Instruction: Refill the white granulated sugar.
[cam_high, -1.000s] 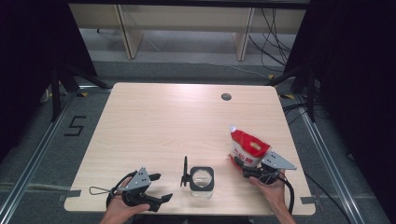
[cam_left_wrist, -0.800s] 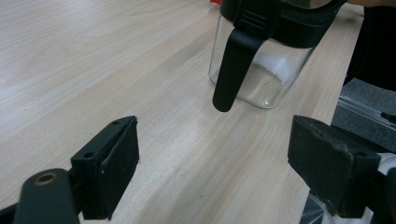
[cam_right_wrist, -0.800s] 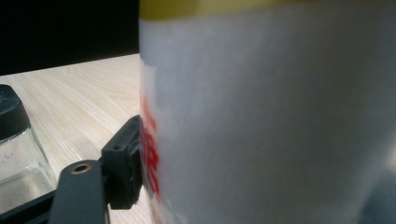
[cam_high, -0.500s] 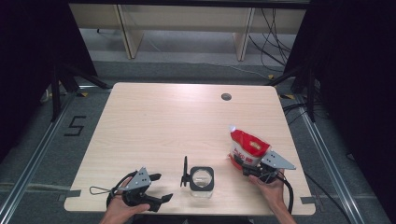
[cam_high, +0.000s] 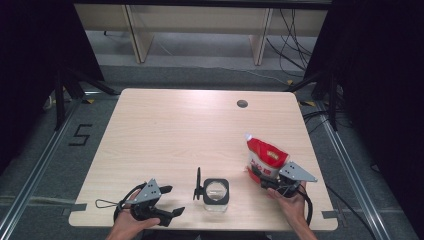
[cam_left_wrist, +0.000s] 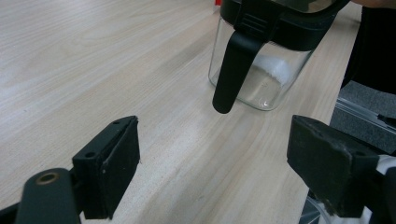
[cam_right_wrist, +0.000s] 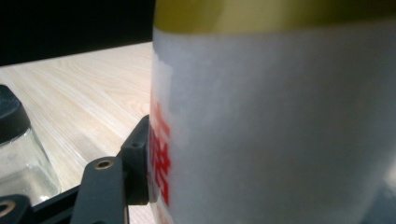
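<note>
A round dark grommet hole (cam_high: 242, 103) sits near the far edge of a light wooden table (cam_high: 165, 135); beyond it, tangled cables (cam_high: 295, 40) trail across the grey floor (cam_high: 200, 50).

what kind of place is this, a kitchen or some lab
Most likely a lab or recording setup, not a kitchen: a bare wooden table ringed by black curtains, loose cables on the floor behind it, and floor rails with a taped number 5.

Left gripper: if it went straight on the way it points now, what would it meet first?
Probably the glass jar, and first its black lid flap, which hangs down the near side. The left gripper stands open over bare table, aimed at the jar, though slightly left of its middle, so depth leaves some doubt.
</note>
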